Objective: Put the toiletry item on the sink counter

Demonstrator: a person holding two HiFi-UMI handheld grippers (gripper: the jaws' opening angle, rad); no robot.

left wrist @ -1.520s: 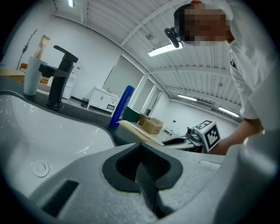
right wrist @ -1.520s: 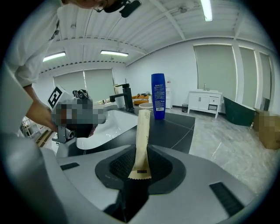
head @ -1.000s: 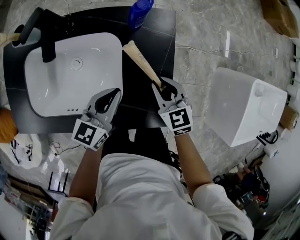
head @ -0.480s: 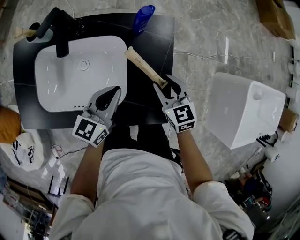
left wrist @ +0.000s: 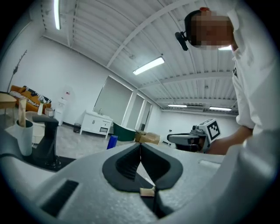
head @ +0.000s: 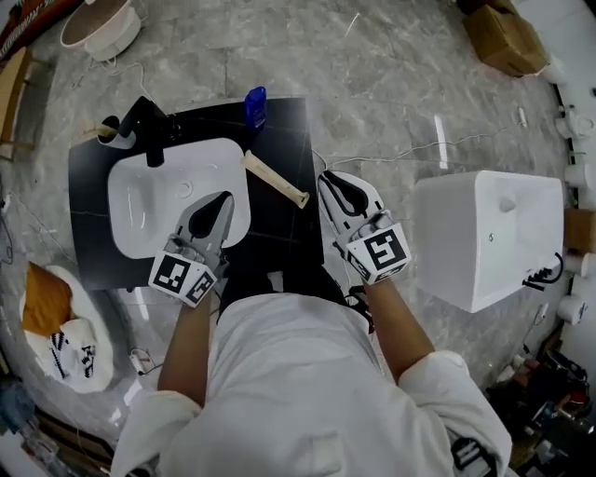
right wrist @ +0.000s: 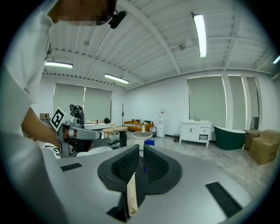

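Head view: I'm seeing tube (head: 275, 179) lying flat on counter (head: 291, 130), between basin (head: 140, 210) and counter's right edge; bottle (head: 255, 105) standing behind it at back edge; right gripper (head: 328, 179) hovering just right of tube, not touching; its jaws have just been closing, standing narrowly apart, nothing between; I'm holding left gripper (head: 226, 198) over basin's near right corner, jaws together, empty.

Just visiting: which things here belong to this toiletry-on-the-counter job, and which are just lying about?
Job: beige toiletry item; black sink counter it lies on.
Lying about: blue bottle; white fixture on the floor; cardboard box; bowl.
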